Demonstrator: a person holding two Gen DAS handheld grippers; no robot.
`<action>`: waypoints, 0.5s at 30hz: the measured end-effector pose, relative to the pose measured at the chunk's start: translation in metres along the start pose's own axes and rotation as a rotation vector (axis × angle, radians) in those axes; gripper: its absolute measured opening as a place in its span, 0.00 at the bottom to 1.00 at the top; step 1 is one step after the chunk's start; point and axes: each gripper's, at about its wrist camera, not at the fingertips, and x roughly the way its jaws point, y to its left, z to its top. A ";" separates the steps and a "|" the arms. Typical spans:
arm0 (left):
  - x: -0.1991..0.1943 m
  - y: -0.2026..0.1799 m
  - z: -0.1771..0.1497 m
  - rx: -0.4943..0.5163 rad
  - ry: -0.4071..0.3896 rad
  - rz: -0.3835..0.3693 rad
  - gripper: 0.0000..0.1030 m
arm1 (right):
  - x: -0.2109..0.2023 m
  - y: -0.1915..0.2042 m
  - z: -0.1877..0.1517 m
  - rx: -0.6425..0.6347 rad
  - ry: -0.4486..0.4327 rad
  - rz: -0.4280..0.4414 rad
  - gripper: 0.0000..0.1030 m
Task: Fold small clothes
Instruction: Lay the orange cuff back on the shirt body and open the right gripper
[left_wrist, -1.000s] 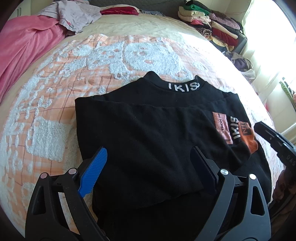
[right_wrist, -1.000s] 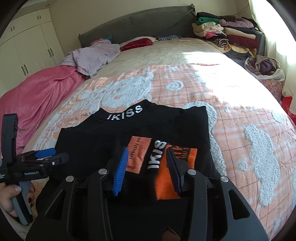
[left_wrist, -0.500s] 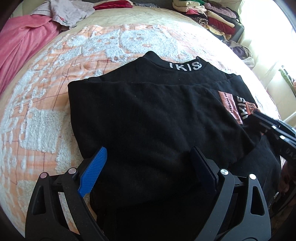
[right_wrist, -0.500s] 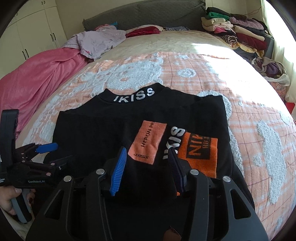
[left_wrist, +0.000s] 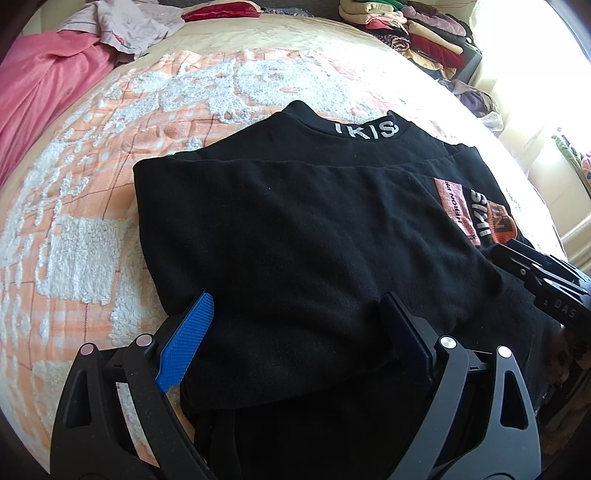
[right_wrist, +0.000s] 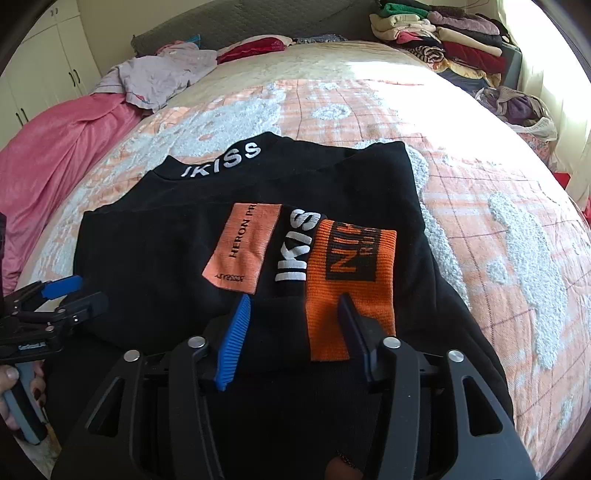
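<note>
Both views backed off; black top (right_wrist: 155, 258) on peach bedspread (right_wrist: 480, 206).

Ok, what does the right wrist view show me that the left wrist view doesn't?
Only the right wrist view shows the white wardrobe doors, the grey headboard and the whole orange ribbed cuff. Only the left wrist view shows the black sweatshirt's bare left edge. Both show the black sweatshirt, its white-lettered collar, the pink blanket and both open hand-held grippers, left and right.
</note>
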 end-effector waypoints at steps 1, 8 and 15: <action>0.000 -0.001 0.000 0.006 -0.001 0.006 0.82 | -0.004 0.001 -0.001 0.004 -0.005 0.003 0.56; -0.007 -0.003 -0.004 0.012 -0.005 0.011 0.82 | -0.028 0.001 -0.010 0.018 -0.025 0.022 0.66; -0.018 -0.001 -0.009 0.001 -0.012 0.010 0.82 | -0.050 -0.005 -0.015 0.043 -0.057 0.022 0.72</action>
